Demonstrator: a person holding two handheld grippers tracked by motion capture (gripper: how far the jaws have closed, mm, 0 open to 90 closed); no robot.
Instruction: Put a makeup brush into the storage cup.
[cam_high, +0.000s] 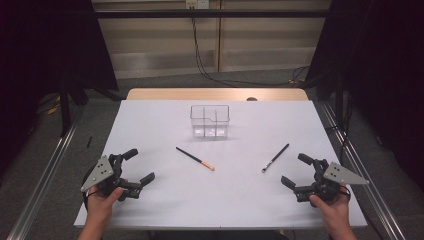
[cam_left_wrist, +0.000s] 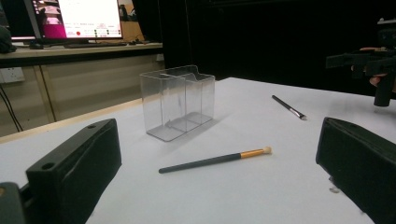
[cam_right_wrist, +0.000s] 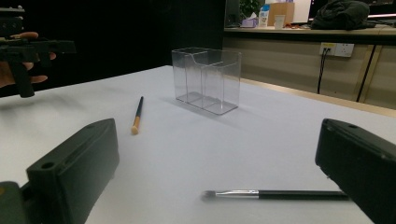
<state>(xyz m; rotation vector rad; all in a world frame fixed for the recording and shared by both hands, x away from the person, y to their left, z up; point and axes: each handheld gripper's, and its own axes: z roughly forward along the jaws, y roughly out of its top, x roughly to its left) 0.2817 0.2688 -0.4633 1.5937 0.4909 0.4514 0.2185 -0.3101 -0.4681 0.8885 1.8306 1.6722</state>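
Two brushes: flat on the table (cam_high: 165, 200), in front of the clear holder (cam_high: 210, 121), well apart from each other
Gold brush (cam_high: 195, 158): front-left of holder, tip toward the near edge
Silver brush (cam_high: 275, 157): front-right of holder
Left gripper (cam_high: 140, 167): front-left of holder, wide open, empty
Right gripper (cam_high: 295, 171): front-right of holder, near silver brush, wide open, empty

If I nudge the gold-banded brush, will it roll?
Probably: the gold-banded brush has a thin, round-looking handle and lies flat on the smooth table, so it may roll sideways. It looks stiff and light, so the jaws may skid it.
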